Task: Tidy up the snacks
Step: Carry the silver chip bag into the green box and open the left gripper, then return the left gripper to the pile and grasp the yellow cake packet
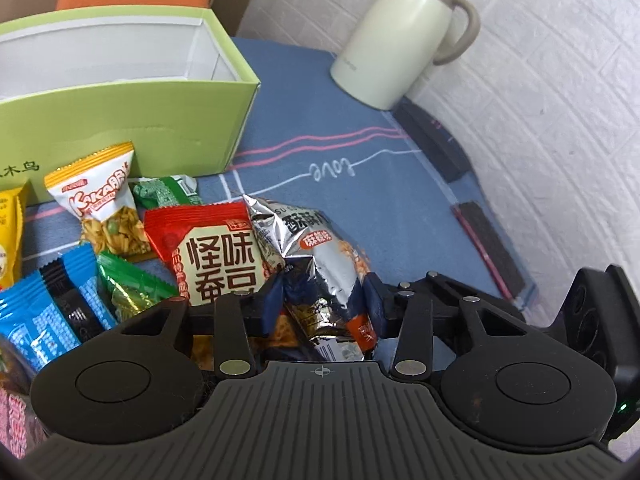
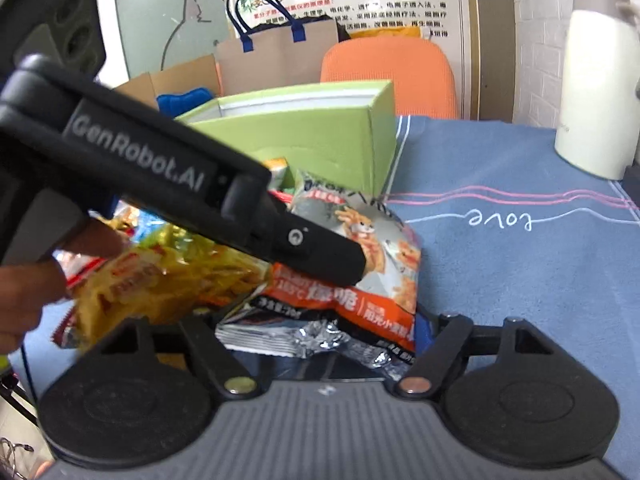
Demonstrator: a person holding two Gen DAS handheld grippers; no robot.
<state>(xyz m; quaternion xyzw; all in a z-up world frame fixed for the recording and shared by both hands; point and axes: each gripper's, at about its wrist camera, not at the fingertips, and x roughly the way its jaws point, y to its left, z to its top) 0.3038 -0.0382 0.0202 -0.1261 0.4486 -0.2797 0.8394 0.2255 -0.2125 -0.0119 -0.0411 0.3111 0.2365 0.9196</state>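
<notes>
My left gripper (image 1: pixel 324 292) is shut on a crumpled silver snack packet (image 1: pixel 320 248) with an orange end, its blue pads pinching the foil from both sides. In the right wrist view the left gripper (image 2: pixel 344 264) comes in from the left, with its tip on that silver and orange packet (image 2: pixel 384 272). The same packet lies between the jaws of my right gripper (image 2: pixel 316 332). Its right finger (image 2: pixel 424 328) touches the packet's edge; a yellow packet (image 2: pixel 160 280) hides its left finger. The open green box (image 1: pixel 120 120) (image 2: pixel 320 136) stands behind the snacks.
Several packets, red (image 1: pixel 212 248), white-orange (image 1: pixel 104 208) and blue (image 1: pixel 48 312), lie before the box on the blue cloth (image 1: pixel 320 120). A cream kettle (image 1: pixel 396 40) (image 2: pixel 596 100) stands at the far right. An orange chair (image 2: pixel 388 76) is behind the table. A hand (image 2: pixel 24 292) holds the left gripper.
</notes>
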